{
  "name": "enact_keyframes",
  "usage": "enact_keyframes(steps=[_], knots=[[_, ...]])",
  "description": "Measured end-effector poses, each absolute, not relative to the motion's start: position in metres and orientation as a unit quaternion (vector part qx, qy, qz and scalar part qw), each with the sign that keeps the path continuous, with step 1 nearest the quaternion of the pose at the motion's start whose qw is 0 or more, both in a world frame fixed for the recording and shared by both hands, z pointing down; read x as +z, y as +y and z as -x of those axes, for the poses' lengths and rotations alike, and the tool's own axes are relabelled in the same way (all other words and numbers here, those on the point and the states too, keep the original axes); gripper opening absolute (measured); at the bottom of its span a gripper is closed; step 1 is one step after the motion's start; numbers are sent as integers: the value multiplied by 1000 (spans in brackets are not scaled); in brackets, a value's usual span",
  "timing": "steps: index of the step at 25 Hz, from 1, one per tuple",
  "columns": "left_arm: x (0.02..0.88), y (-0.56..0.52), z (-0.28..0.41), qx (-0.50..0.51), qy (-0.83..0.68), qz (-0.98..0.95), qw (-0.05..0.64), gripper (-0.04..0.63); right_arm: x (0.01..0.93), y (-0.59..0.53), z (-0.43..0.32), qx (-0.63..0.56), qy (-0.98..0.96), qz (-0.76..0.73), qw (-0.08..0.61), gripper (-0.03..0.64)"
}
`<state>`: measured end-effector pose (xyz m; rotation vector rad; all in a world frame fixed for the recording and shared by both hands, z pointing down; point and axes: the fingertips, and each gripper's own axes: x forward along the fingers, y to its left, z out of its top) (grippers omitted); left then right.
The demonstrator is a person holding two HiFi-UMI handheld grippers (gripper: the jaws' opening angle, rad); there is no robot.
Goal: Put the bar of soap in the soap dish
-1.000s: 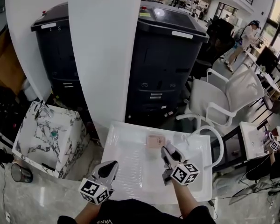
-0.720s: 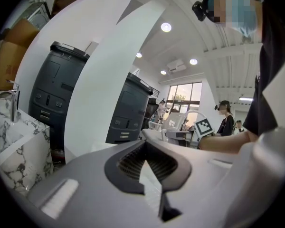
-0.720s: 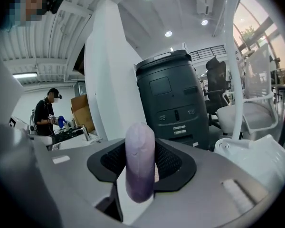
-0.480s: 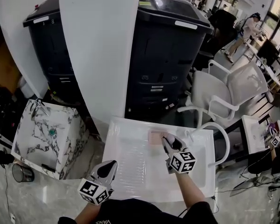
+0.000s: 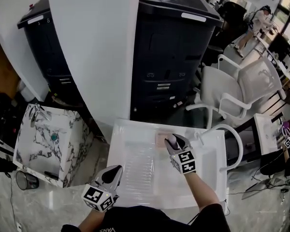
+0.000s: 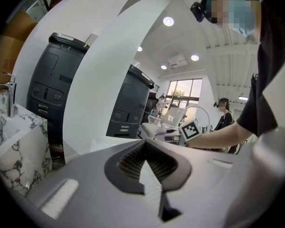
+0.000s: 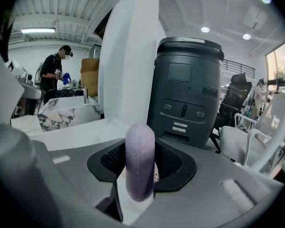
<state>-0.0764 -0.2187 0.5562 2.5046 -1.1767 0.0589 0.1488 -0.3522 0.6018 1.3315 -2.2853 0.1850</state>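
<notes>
The right gripper [image 5: 174, 141] clamps its jaws on the soap [image 7: 140, 160], edge-up over the dish [image 5: 160, 139] for placement, while the left gripper [image 5: 111, 174], jaws together and empty, stands clear.

Two grippers: left gripper [image 5: 115, 171], right gripper [image 5: 173, 140]. Two marker cubes, one on each: left cube [image 5: 97, 197], right cube [image 5: 184, 161]. One soap [image 7: 140, 160], purple. One dish [image 5: 160, 139], pink. One white basin [image 5: 135, 151]. One white pillar [image 5: 96, 42]. Two dark copiers: left copier [image 5: 41, 47] and right copier [image 5: 176, 47], on either side of the pillar. One marble vanity [image 5: 48, 146] with one tap [image 5: 36, 112]. One white chair [image 5: 241, 88]. One cup [image 5: 24, 180] on the floor. Two bystanders: light-clad bystander [image 5: 263, 18] in the head view, dark-clad bystander [image 7: 57, 72] in the right gripper view.
</notes>
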Motion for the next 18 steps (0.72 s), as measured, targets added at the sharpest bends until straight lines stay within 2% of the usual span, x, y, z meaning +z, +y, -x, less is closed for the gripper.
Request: enact_keyframes(steps=[18], knots=[[569,-217,81,35,-428,-881,201,40,671,-370,-154,-27,-807,-416,418,156]])
